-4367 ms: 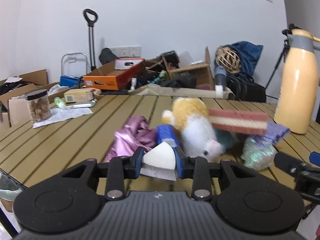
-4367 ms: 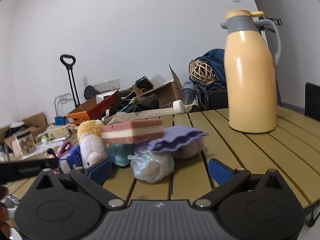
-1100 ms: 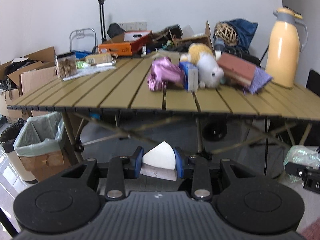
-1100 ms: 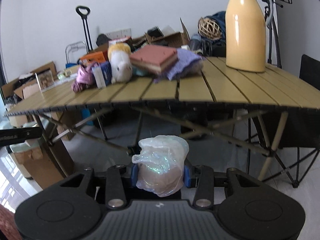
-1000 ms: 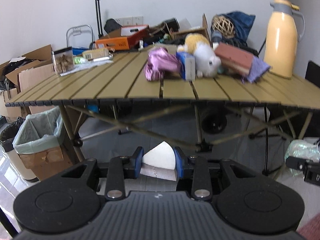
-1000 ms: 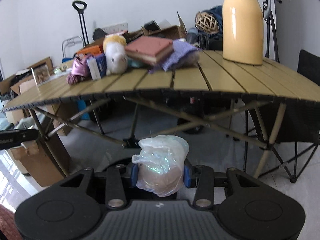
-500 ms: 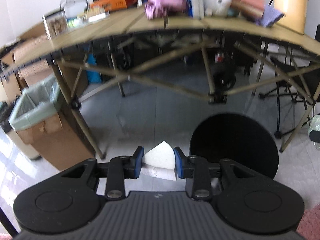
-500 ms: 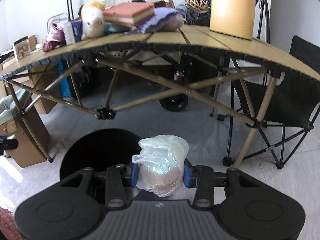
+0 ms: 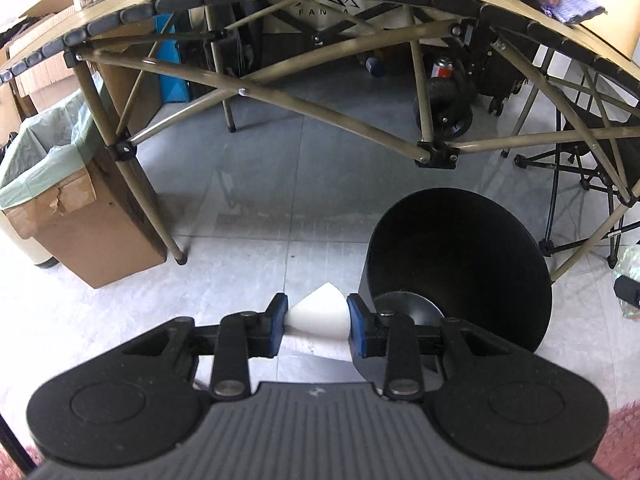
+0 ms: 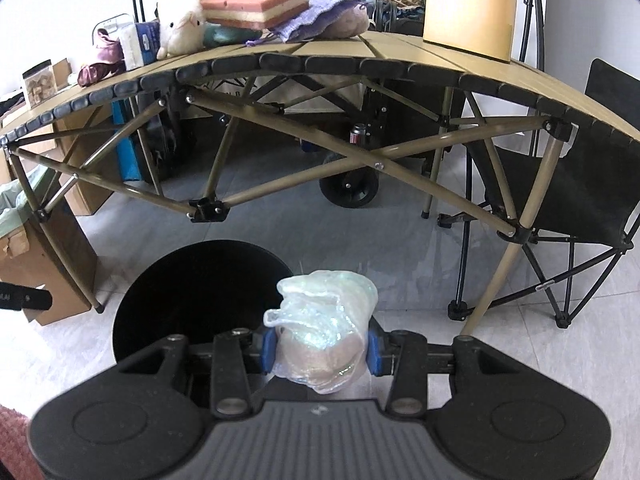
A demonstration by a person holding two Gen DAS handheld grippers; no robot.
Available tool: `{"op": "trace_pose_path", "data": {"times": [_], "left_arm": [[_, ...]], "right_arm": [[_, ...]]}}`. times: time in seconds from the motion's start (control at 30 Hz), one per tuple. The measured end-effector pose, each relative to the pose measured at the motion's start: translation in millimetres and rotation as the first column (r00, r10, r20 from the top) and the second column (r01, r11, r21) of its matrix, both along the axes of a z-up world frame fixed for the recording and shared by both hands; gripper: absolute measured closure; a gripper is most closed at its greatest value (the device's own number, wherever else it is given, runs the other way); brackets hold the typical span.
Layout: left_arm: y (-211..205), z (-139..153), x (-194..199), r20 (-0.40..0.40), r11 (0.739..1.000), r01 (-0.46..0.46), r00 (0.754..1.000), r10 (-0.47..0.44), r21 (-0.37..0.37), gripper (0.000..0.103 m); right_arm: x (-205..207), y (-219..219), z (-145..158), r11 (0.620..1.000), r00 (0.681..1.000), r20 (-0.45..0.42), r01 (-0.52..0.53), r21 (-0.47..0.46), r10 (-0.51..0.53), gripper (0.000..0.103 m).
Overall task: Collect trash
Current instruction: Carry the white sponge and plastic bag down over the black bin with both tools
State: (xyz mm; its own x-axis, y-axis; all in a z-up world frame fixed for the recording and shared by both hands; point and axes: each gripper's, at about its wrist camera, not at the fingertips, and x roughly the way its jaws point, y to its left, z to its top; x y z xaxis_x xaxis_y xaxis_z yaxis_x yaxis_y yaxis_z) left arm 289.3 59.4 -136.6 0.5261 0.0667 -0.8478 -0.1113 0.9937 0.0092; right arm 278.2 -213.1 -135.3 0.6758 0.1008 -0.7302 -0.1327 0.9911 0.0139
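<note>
My left gripper (image 9: 317, 322) is shut on a white folded piece of paper (image 9: 318, 312). It hangs above the floor, just left of a black round trash bin (image 9: 460, 248). My right gripper (image 10: 320, 346) is shut on a crumpled iridescent plastic bag (image 10: 324, 320). It hangs just right of the same bin's open mouth (image 10: 200, 292). The bag also shows at the right edge of the left wrist view (image 9: 630, 276).
A folding slatted table (image 10: 400, 60) stands ahead, with a plush toy (image 10: 178, 20), a pink sponge (image 10: 256, 4) and a yellow jug (image 10: 468, 4) on top. A cardboard box lined with a green bag (image 9: 60, 196) is at left. A black folding chair (image 10: 560, 200) is at right.
Both grippers have dropped from table height to low over the floor, carrying the paper and the bag. The black bin has come into view and grown closer.
</note>
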Motion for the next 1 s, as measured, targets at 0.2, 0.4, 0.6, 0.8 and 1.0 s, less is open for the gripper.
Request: {"op": "trace_pose_path", "data": {"times": [0.2,0.4,0.6,0.8,1.0], "left_arm": [[-11.3,2.0,7.4,-0.013,1.0,0.01,1.0,-0.01,-0.018,0.07],[-26.5,2.0,17.0,-0.027,0.999,0.031,0.999,-0.032,-0.025,0.07],[-42.5,2.5,24.6,-0.033,0.998,0.056,0.998,-0.057,-0.036,0.07],[-59.8,0.2,32.9,-0.045,0.996,0.075,0.996,-0.077,-0.038,0.07],[-78.8,-2.6,43.2,-0.057,0.995,0.094,0.994,-0.097,-0.044,0.07]], "right_arm": [[1.9,-1.6,-2.6,1.0,1.0,-0.011,0.003,-0.002,-0.003,0.062],[2.0,-6.6,-6.2,1.0,1.0,-0.024,0.016,-0.004,-0.016,0.062],[2.3,-16.4,-11.0,0.999,0.999,-0.038,0.036,-0.006,-0.036,0.062],[1.6,-25.7,-14.6,0.999,0.997,-0.049,0.054,-0.003,-0.054,0.062],[0.6,-33.1,-16.1,0.997,0.996,-0.051,0.074,-0.001,-0.074,0.062]]}}
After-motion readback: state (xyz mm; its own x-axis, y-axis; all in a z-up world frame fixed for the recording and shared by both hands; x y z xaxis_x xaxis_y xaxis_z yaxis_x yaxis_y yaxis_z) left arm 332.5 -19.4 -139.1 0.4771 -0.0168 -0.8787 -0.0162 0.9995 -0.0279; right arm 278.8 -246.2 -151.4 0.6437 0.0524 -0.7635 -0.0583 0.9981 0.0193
